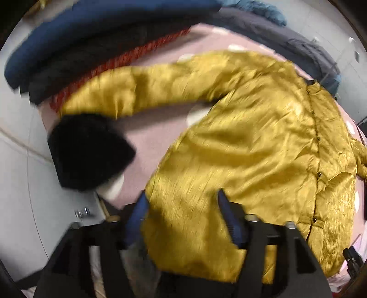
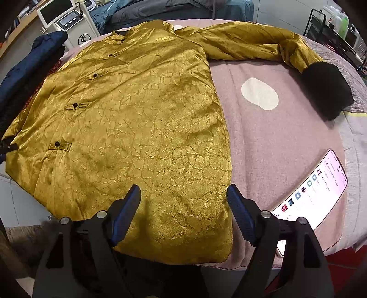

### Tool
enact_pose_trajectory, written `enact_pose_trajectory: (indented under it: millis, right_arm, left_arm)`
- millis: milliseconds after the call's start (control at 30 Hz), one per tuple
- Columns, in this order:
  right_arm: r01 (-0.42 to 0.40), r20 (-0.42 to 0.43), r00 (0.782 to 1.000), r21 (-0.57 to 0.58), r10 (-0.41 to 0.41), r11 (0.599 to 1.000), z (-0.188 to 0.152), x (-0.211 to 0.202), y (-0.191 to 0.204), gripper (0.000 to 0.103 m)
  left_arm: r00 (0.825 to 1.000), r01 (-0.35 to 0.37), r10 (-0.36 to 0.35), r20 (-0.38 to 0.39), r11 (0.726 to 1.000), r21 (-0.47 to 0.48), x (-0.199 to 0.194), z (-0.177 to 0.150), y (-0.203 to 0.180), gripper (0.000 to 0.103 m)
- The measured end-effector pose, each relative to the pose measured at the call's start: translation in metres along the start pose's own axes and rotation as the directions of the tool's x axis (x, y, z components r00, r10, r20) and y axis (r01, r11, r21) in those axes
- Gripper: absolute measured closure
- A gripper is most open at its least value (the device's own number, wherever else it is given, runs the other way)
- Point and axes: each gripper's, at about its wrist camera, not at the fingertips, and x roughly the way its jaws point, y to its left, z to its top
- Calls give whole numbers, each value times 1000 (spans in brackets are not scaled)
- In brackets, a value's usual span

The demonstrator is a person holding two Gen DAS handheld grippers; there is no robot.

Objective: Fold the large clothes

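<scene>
Gold satin, crackle-patterned: padded jacket [image 2: 137, 128] spread flat, front up, on a bed covered by a dusty-pink blanket [image 2: 275, 146] with pale oval spots. Closed down the front by dark knot buttons [image 2: 74, 105] on fabric loops. Both sleeves stretched out sideways, each ending in a black fur cuff [image 2: 328, 91]; in the left wrist view, the other cuff [image 1: 89, 151] lying at the blanket's edge, that frame smeared by motion blur. Right hand-held gripper [image 2: 183, 190] spread wide above the jacket's lower hem, blue-padded fingers [image 2: 240, 213] apart, one over the gold cloth and one at its side edge over the pink blanket, nothing pinched. Left hand-held gripper [image 1: 181, 199] likewise spread at the opposite side of the hem, gold fabric filling the gap between its fingers [image 1: 229, 217]; cannot tell through the blur whether touching the cloth. Lit smartphone [image 2: 314, 190] face up on the blanket just right of the right gripper, apart from the jacket. Piled beyond the far sleeve: dark navy garment [image 1: 91, 29] and a strip of red fabric [image 1: 119, 62]. White machine with a small screen [image 2: 68, 20] standing past the head of the bed.
</scene>
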Motion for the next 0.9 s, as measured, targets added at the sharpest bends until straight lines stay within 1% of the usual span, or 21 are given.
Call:
enact_pose_trajectory:
  millis: [67, 100, 133, 233, 300, 333, 367, 400, 500, 567, 633, 667, 700, 733, 767, 833, 900]
  right_arm:
    - [-1, 1, 1000, 1, 1, 1000, 0, -1, 2, 26]
    - [-2, -1, 1000, -1, 2, 1000, 0, -1, 2, 26]
    - [-3, -3, 1000, -5, 3, 1000, 0, -1, 4, 26]
    - [-9, -20, 1000, -20, 9, 1000, -1, 2, 10, 25]
    - [-7, -34, 999, -26, 6, 1000, -3, 6, 13, 25]
    - [-6, -36, 999, -30, 5, 1000, -3, 7, 14, 25]
    - [-6, -31, 1000, -32, 5, 999, -3, 6, 15, 25]
    - [-7, -24, 1000, -31, 6, 999, -3, 5, 16, 25]
    - [-11, 1, 1000, -32, 11, 999, -1, 0, 16, 25]
    - [-8, -2, 1000, -47, 7, 999, -1, 2, 19, 25]
    - [7, -41, 999, -86, -10, 996, -4, 13, 25, 25]
    - [28, -69, 997, -122, -37, 992, -6, 21, 30, 22]
    - [44, -86, 995, -147, -58, 988, -9, 27, 34, 12]
    - [67, -114, 989, -188, -90, 980, -14, 38, 39, 11]
    - [86, -122, 986, -215, -114, 973, -17, 43, 43, 10]
    - [113, -98, 985, -232, -139, 966, -18, 45, 48, 7]
    - [115, -103, 985, -228, -141, 967, -17, 48, 49, 6]
  left_arm:
    - [997, -23, 21, 77, 999, 22, -13, 4, -5, 18]
    - [992, -38, 34, 124, 999, 34, -22, 7, -10, 15]
    - [987, -43, 36, 154, 998, 42, -29, 9, -13, 14]
    - [982, -17, 7, 186, 998, 54, -34, 20, -22, 8]
    - [988, 13, -23, 152, 998, 63, -26, 15, -34, 7]
    - [990, 32, -42, 136, 997, 73, -26, 7, -32, 7]
    - [991, 56, -67, 115, 994, 90, -22, 3, -39, 7]
    - [993, 77, -87, 85, 990, 121, -15, -5, -51, 7]
    - [994, 97, -105, 30, 974, 206, 2, -29, -80, 7]
    - [995, 99, -99, -15, 960, 261, 17, -43, -98, 7]
    - [994, 101, -83, -71, 945, 311, 36, -59, -114, 7]
    - [993, 83, -49, -109, 938, 336, 49, -69, -121, 7]
    - [992, 73, -33, -122, 936, 345, 56, -74, -123, 6]
    - [994, 74, -42, -101, 939, 336, 59, -78, -123, 5]
    - [996, 83, -68, -58, 947, 309, 58, -82, -119, 5]
    - [995, 94, -85, -45, 951, 295, 58, -85, -116, 5]
    - [995, 101, -95, -36, 950, 296, 58, -87, -114, 5]
